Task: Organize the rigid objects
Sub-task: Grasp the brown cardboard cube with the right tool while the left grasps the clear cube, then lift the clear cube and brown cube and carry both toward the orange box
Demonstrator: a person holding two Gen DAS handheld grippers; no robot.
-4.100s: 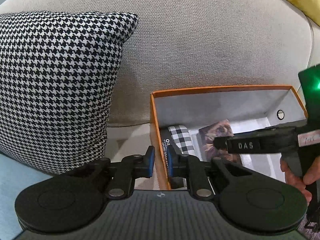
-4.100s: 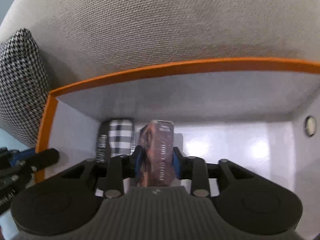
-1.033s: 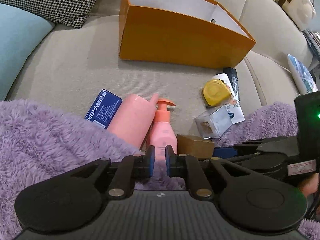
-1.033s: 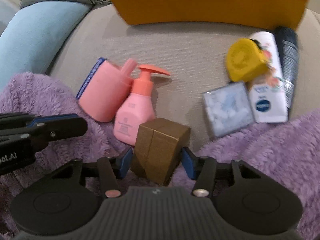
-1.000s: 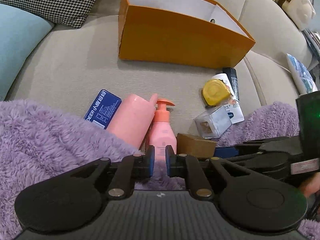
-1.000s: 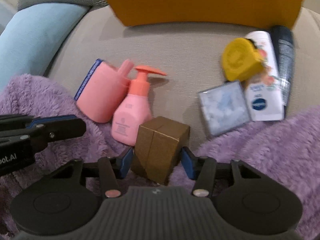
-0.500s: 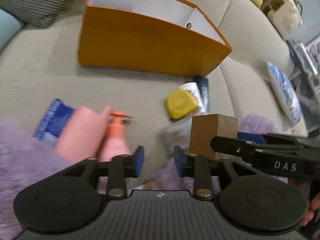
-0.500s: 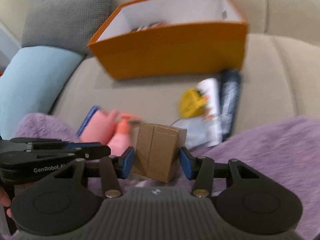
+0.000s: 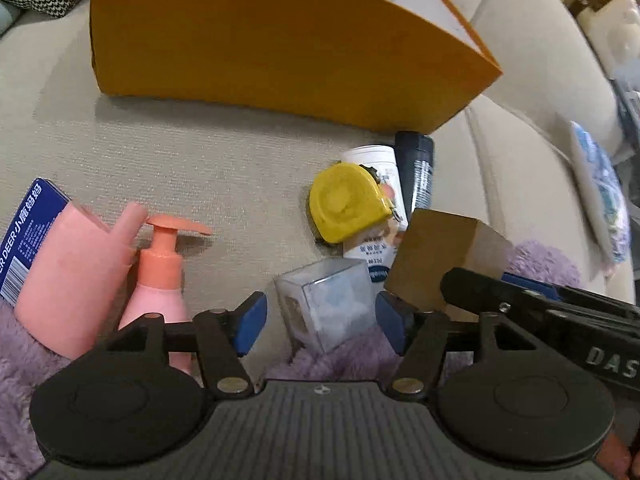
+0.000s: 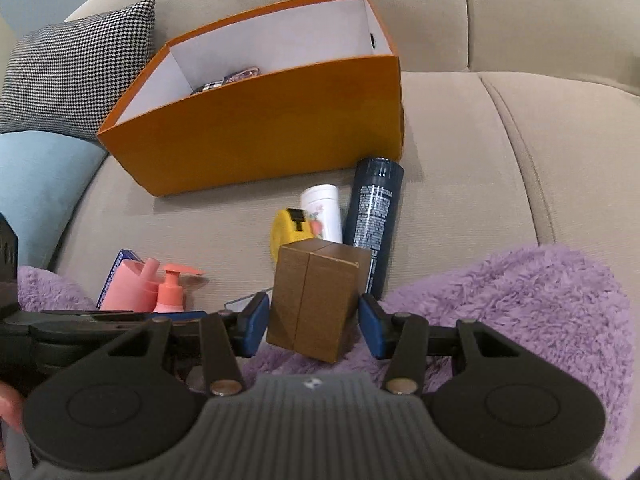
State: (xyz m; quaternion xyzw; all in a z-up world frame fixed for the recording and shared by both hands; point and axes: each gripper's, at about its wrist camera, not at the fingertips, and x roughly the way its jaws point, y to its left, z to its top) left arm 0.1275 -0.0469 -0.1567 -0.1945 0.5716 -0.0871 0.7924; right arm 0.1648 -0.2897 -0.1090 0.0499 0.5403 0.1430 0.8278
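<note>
My right gripper [image 10: 312,320] is shut on a brown cardboard box [image 10: 316,300] and holds it above the purple blanket [image 10: 520,300]; the brown box also shows in the left wrist view [image 9: 440,260]. My left gripper [image 9: 320,320] is open, its fingers on either side of a clear plastic box [image 9: 328,308] lying at the blanket's edge. The orange storage box [image 10: 272,120] stands behind on the sofa, with a few items inside.
On the sofa seat lie a yellow tape measure [image 9: 346,208], a white bottle [image 10: 324,212], a dark spray can [image 10: 374,216], a pink pump bottle [image 9: 160,276], a pink cup [image 9: 68,276] and a blue packet [image 9: 24,236]. A houndstooth pillow [image 10: 76,68] and a blue cushion [image 10: 36,188] sit left.
My right gripper has closed on the brown box and lifted it off the blanket. My left gripper has opened wide and moved right, around the clear plastic box.
</note>
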